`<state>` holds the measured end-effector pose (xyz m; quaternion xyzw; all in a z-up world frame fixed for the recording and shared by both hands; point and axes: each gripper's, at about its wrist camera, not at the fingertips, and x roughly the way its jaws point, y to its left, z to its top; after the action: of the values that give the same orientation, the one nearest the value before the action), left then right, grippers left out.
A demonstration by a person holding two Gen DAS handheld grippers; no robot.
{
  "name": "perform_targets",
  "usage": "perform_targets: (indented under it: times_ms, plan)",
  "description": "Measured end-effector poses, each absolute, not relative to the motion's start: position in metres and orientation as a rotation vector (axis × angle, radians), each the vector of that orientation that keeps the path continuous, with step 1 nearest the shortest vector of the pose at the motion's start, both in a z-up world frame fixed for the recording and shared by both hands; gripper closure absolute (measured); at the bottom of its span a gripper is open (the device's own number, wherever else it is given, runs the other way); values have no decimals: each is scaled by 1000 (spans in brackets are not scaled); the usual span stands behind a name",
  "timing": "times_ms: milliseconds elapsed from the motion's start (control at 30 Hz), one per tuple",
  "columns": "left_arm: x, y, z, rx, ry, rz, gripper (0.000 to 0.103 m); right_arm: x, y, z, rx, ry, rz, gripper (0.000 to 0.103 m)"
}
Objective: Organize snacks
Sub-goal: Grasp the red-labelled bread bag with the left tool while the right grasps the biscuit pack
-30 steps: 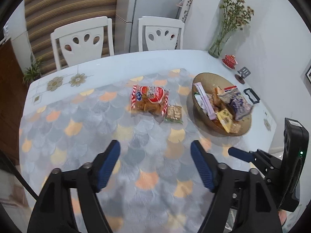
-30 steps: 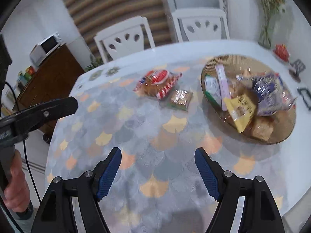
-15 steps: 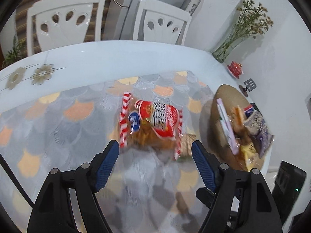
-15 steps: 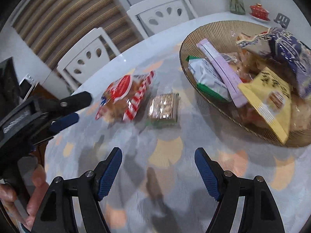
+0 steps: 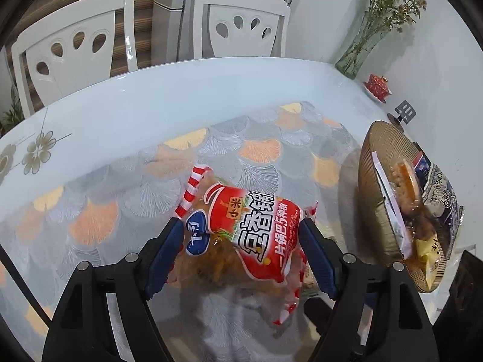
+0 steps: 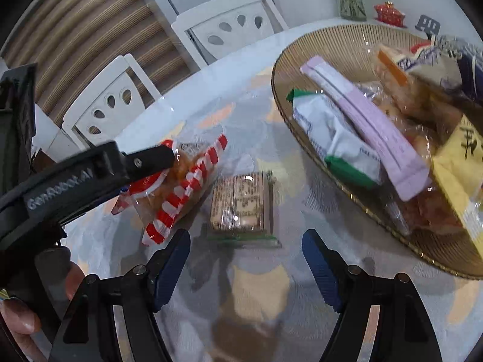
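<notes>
A red snack bag (image 5: pixel 256 211) with striped ends lies on the patterned tablecloth. My left gripper (image 5: pixel 241 224) is open and low over it, a blue finger on each side of the bag. From the right wrist view the same bag (image 6: pixel 187 181) shows under one left finger (image 6: pixel 151 158). A small clear packet of crackers (image 6: pixel 238 205) lies flat beside the bag. My right gripper (image 6: pixel 246 235) is open just in front of the packet, with nothing between its fingers. The brown ribbed bowl (image 6: pixel 332 39) at the right holds several snack packs.
Two white chairs (image 5: pixel 72 45) (image 5: pixel 241 27) stand at the far table edge. A glass vase (image 5: pixel 359 51), a red lidded cup (image 5: pixel 375 83) and a small black stand (image 5: pixel 404 111) sit by the wall behind the bowl (image 5: pixel 380 144). A person's hand (image 6: pixel 18 322) holds the left gripper.
Both grippers have come forward and down toward the table. The left one now straddles the red bag; the right one has closed in on the cracker packet. Both openings look unchanged.
</notes>
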<state>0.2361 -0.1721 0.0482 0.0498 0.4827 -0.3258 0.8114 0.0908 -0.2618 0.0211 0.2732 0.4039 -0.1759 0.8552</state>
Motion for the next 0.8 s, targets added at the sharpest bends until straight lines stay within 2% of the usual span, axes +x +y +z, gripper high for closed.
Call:
perform_targets:
  times_ms: [200, 367, 400, 500, 600, 800]
  plan:
    - [233, -171, 47, 146, 997, -702, 32, 100, -266, 17, 561, 848, -396, 27]
    - [235, -169, 47, 145, 993, -714, 33, 110, -266, 16, 535, 848, -409, 28]
    - [235, -169, 47, 145, 991, -717, 33, 111, -266, 16, 530, 850, -410, 29]
    - [235, -169, 47, 145, 987, -720, 33, 116, -266, 16, 493, 857, -424, 46]
    - [233, -169, 47, 152, 990, -731, 39, 116, -265, 16, 469, 850, -407, 60]
    - [220, -162, 52, 147, 1020, -754, 46, 104, -262, 18, 490, 877, -330, 61]
